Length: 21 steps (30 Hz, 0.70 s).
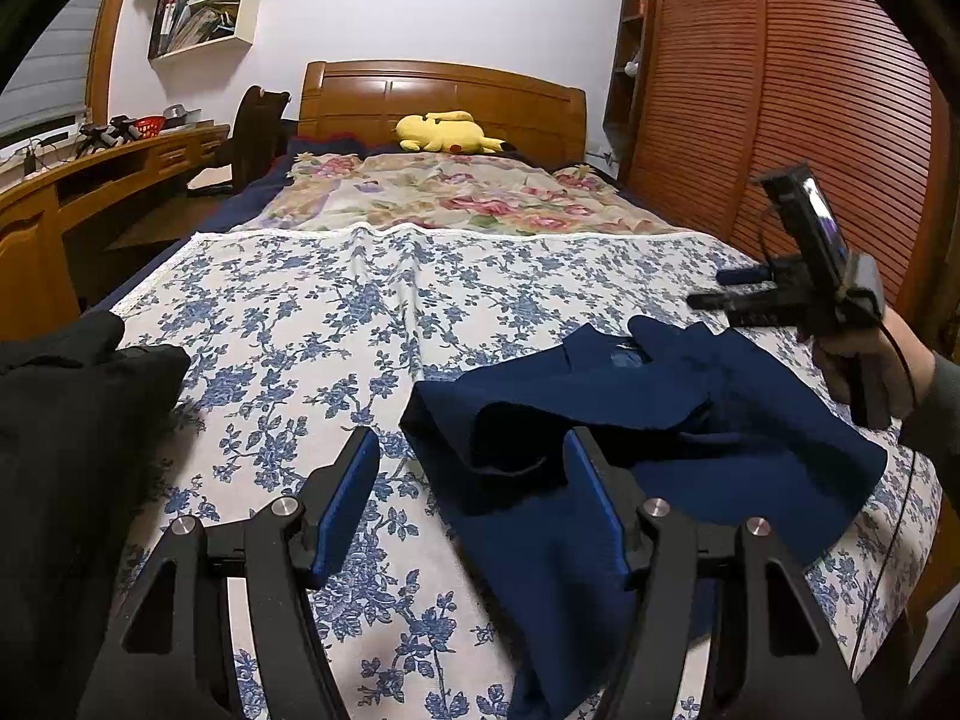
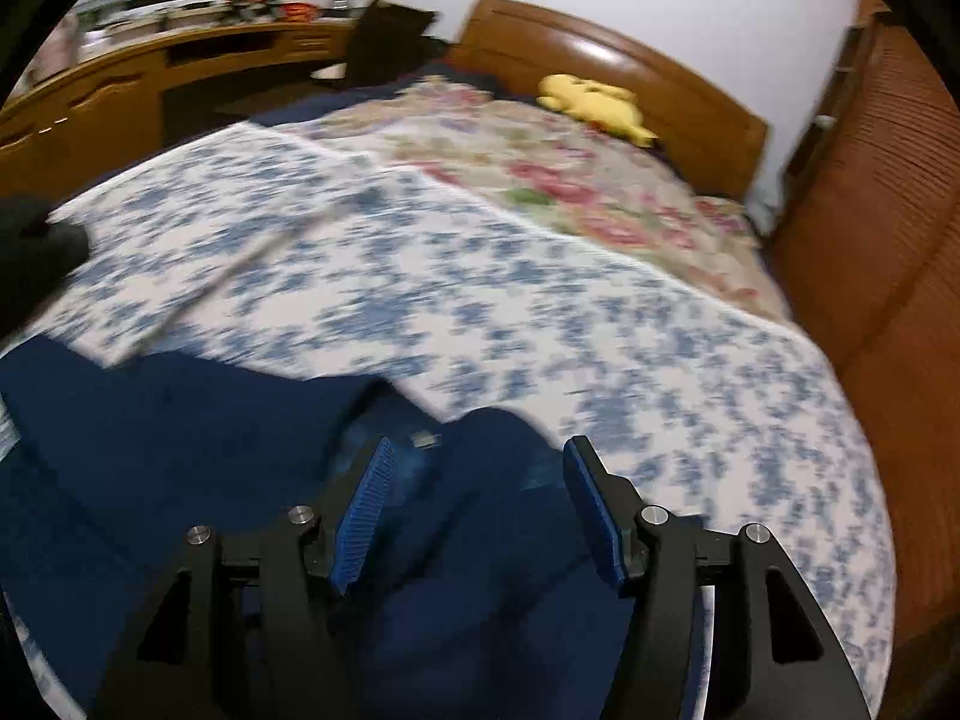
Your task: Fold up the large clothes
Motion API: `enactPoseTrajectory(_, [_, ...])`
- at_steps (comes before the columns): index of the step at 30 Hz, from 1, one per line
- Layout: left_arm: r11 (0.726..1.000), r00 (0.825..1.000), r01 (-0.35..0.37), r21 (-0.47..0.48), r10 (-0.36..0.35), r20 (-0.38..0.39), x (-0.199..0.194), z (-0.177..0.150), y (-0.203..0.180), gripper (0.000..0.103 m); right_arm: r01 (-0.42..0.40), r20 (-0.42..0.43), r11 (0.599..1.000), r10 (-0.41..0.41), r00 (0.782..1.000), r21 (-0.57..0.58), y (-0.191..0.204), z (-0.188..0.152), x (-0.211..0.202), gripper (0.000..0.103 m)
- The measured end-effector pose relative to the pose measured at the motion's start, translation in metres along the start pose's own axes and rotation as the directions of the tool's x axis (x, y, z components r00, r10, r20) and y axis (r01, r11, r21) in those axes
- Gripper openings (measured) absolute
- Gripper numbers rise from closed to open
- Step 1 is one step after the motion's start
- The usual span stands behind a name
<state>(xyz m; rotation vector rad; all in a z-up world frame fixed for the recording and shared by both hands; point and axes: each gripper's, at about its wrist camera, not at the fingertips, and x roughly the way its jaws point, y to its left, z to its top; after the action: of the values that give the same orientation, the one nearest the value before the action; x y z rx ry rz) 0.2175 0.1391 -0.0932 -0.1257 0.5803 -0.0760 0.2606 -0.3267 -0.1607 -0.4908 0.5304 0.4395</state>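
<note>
A navy blue garment point(image 1: 690, 396) lies partly folded and rumpled on the blue-flowered bed cover point(image 1: 300, 312), at the right near the bed's foot. My left gripper point(image 1: 471, 450) is open just above the garment's left edge, with nothing pressed between its blue pads. A hand holds my right gripper point(image 1: 717, 289) in the air above the garment's far right corner. In the blurred right wrist view, that right gripper point(image 2: 480, 450) stands open over the navy garment point(image 2: 150, 420), and its pads grip no cloth.
A black garment point(image 1: 72, 420) is heaped at the bed's left edge. A yellow plush toy point(image 1: 444, 133) lies by the wooden headboard point(image 1: 438, 90). A wooden desk point(image 1: 90, 180) runs along the left and a slatted wardrobe point(image 1: 780, 120) along the right.
</note>
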Motion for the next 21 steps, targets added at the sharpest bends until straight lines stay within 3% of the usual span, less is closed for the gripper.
enactPoseTrajectory(7, [1.000,1.000,-0.017,-0.015,0.017,0.005,-0.004,-0.001,0.009,0.065,-0.206,-0.029,0.975,0.204,0.979,-0.082,0.059,-0.025,-0.015,0.061])
enactPoseTrajectory(11, [0.999,1.000,-0.026,-0.025,0.027,0.004,-0.005,-0.002,0.017,0.065,-0.278,-0.044,0.950,0.274,0.961,-0.141,0.083,-0.034,-0.025,0.061])
enactPoseTrajectory(15, [0.999,0.999,-0.032,-0.032,0.032,0.001,-0.005,-0.002,0.021,0.065,-0.298,-0.074,0.932,0.289,0.955,-0.204,0.103,-0.039,-0.025,0.061])
enactPoseTrajectory(19, [0.999,0.999,-0.036,-0.026,0.036,-0.002,-0.005,-0.004,0.021,0.065,-0.221,-0.114,0.942,0.197,0.974,-0.252,0.107,-0.031,-0.001,0.061])
enactPoseTrajectory(20, [0.999,0.999,-0.037,-0.025,0.037,-0.003,-0.005,-0.005,0.021,0.065,-0.210,-0.118,0.946,0.185,0.976,-0.247,0.104,-0.028,0.005,0.051])
enactPoseTrajectory(21, [0.999,0.999,-0.038,-0.025,0.038,-0.005,-0.004,-0.005,0.022,0.065,-0.193,-0.120,0.949,0.168,0.978,-0.247,0.101,-0.023,0.011,0.024])
